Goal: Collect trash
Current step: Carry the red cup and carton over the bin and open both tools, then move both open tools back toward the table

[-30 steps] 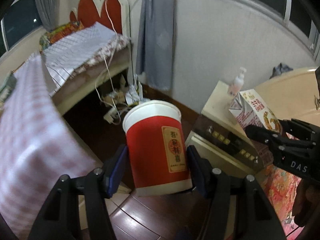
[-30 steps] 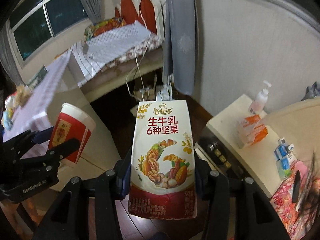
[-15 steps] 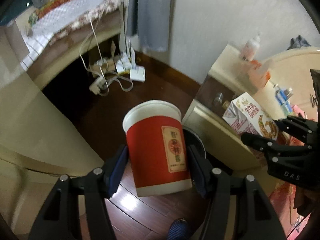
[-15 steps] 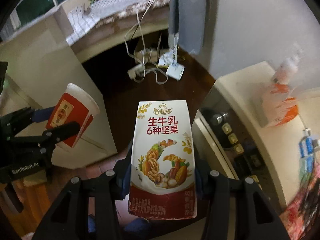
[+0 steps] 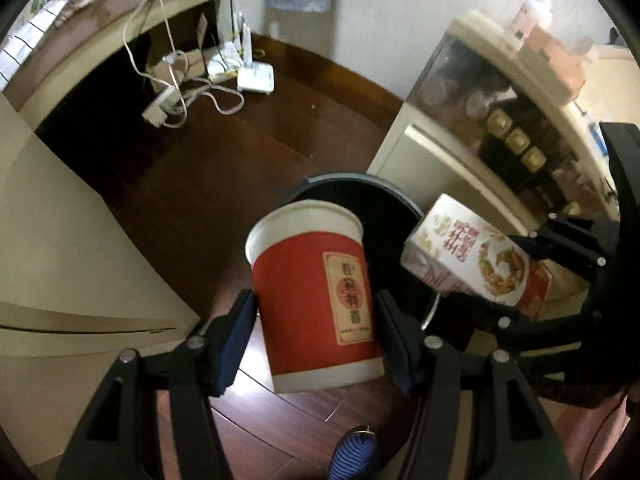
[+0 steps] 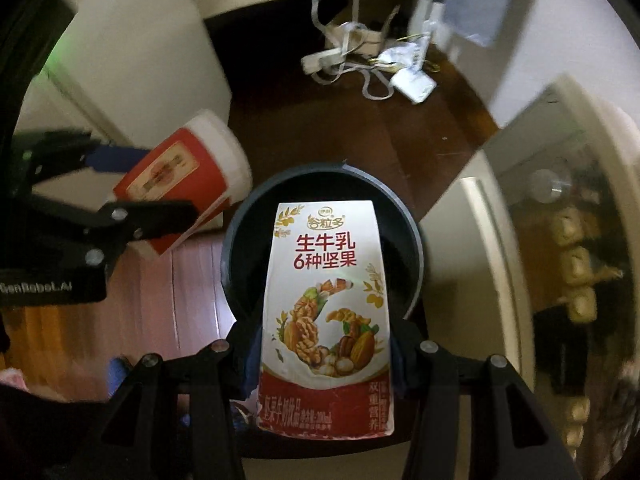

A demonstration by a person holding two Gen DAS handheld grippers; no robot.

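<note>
both grippers lowered over bin (image 6: 236,220) | red cup (image 5: 316,300) | nut-milk carton (image 6: 326,320)

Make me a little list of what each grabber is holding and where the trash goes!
left gripper: shut on the red paper cup, cup upright
right gripper: shut on the milk carton
trash bin: dark, round, open, on the wooden floor, below both items
carton position: over the bin's opening
cup position: beside the bin's rim
in the bin yet: neither
</note>
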